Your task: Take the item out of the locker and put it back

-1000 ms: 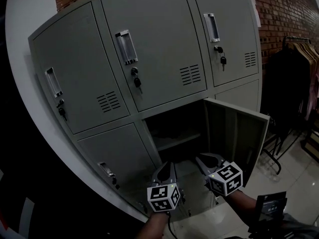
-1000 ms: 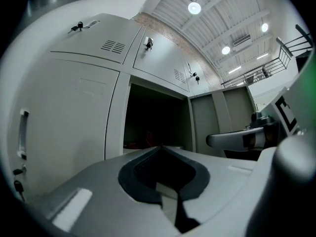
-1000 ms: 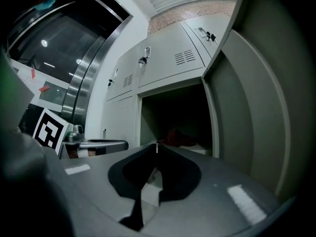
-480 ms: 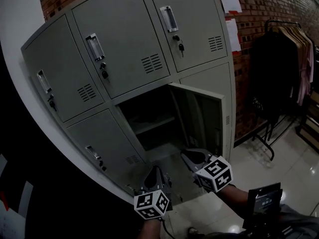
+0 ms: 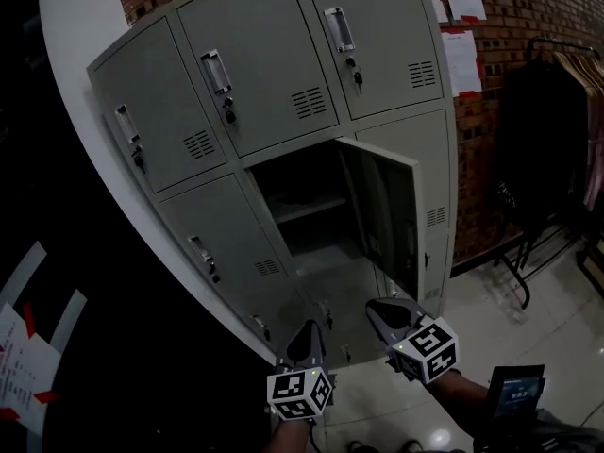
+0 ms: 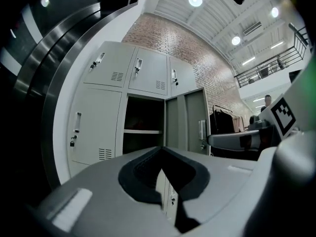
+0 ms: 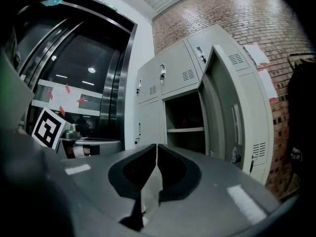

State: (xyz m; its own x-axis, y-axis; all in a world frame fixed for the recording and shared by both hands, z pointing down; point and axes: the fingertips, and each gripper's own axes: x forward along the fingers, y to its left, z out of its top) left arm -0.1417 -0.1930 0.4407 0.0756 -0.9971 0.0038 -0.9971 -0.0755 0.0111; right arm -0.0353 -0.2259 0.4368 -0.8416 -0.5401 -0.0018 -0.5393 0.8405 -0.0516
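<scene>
Cannot fix the item for certain: noted only a dim reddish shape (image 7: 183,121) above the shelf (image 7: 186,130), deep in the open compartment (image 5: 307,206) of the locker (image 5: 274,74); judged to be lying inside, untouched. Found the door (image 5: 382,210) swung out at 3 o'clock of the opening, with closed doors at 12 and 9 o'clock. Read the left gripper (image 5: 305,331), at 6 o'clock of the head view, as fully closed with nothing between the pads. Read the right gripper (image 5: 379,308), at 3 o'clock of the left, as likewise pressed together and empty. Placed both well apart from the opening, pointing toward it. Judged access ready, nothing in hand; cannot say whether the take-out and return are ahead or complete.
</scene>
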